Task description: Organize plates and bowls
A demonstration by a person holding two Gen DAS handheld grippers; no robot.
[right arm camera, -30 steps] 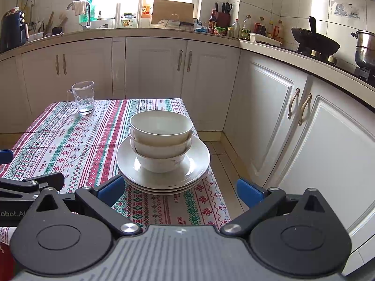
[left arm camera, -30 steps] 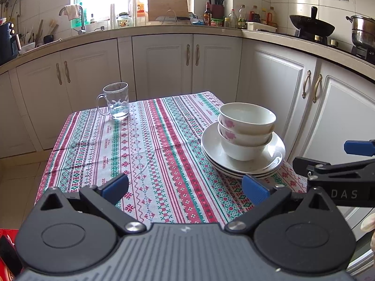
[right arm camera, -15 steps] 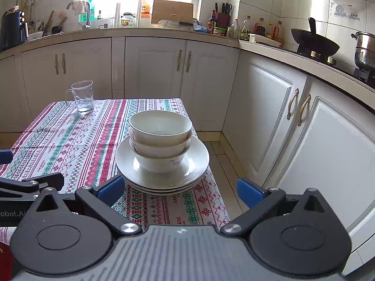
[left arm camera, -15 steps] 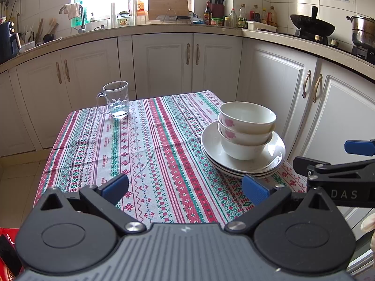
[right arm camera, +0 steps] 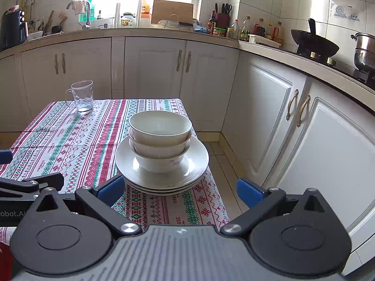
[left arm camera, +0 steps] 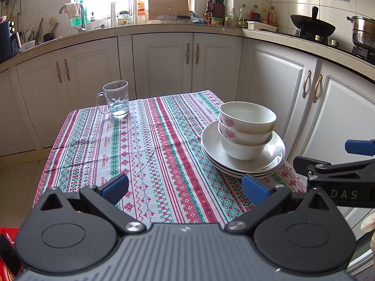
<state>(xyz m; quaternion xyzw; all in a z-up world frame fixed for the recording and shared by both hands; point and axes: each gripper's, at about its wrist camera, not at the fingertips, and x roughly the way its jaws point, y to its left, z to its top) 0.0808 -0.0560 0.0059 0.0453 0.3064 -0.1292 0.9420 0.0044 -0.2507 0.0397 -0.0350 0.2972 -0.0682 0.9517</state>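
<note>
A small desk (left arm camera: 150,154) stands in a kitchen corner, covered by a woven-look cloth (left arm camera: 164,164) striped lengthwise in red, green and white with small cross-stitch motifs; it drapes over the near and right edges. White panelled cabinets (right arm camera: 154,75) with curved bronze handles wrap around behind and to the right, under a pale stone counter (left arm camera: 178,29) crowded with bottles, a knife block and a cutting board before a bright window. A black wok (right arm camera: 314,43) and a steel pot (right arm camera: 364,51) sit on the hob at the right; the walls are glossy white tile and the floor is beige tile. At the far left of the desk stands a clear glass mug (left arm camera: 116,99) with a handle. Near the desk's right edge lies a stack of shallow, glazed white plates (right arm camera: 194,164), and nested on them are three round white bowls (right arm camera: 160,128), the lower ones showing faint pink flower prints. The left gripper (left arm camera: 185,187) and the right gripper (right arm camera: 180,190) both hover short of the stack, blue pads spread wide apart, holding nothing.
</note>
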